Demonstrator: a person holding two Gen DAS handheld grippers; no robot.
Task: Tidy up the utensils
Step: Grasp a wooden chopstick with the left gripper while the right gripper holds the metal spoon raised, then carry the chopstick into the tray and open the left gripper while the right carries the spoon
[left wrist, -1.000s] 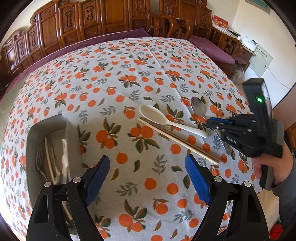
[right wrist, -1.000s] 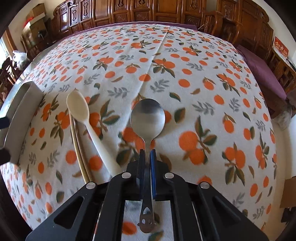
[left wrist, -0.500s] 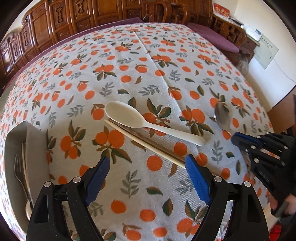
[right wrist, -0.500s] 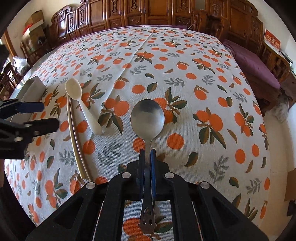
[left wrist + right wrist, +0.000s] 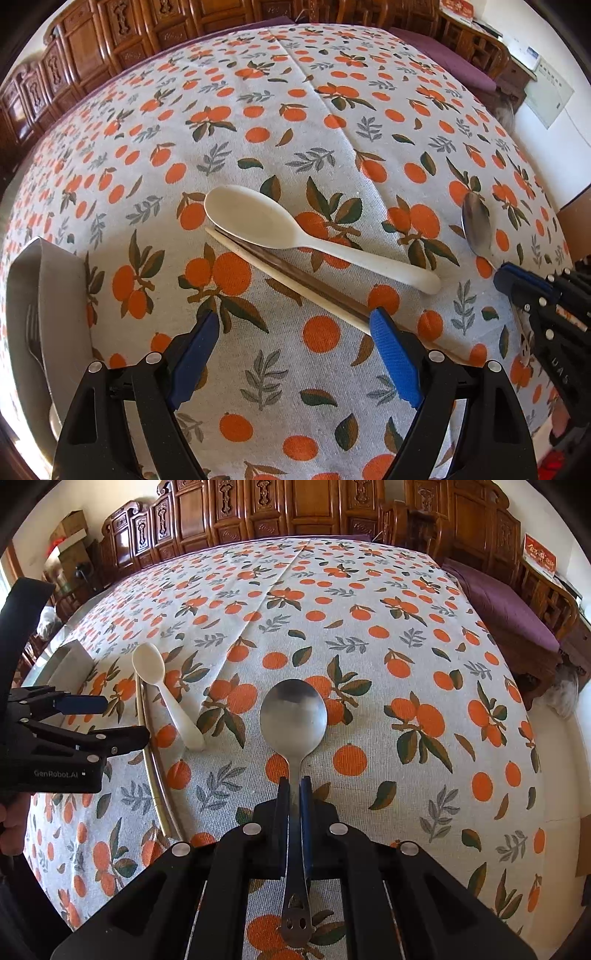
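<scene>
The task is judged to be partly done. A grey tray is seen at the left edge of the table, and at least a fork is already laid inside it; other pieces in it cannot be told clearly. A metal spoon is clamped by its handle between the jaws of the right gripper, which are pressed together on it, with the bowl pointing away from the camera above the orange-patterned tablecloth. Whether the bowl touches the cloth cannot be decided from these views. This spoon is not yet brought to the tray, which lies well apart from it, on the far left. Two kinds of utensils are left on the cloth: a white spoon and, just beside it and partly under its bowl, a pair of chopsticks, lying diagonally. The left gripper is held above the near end of the chopsticks with its jaws wide apart and nothing between the pads; one blue pad covers the chopsticks in the view, but contact cannot be confirmed. It is therefore judged that three placements remain: the metal spoon, the white spoon and the chopsticks.
</scene>
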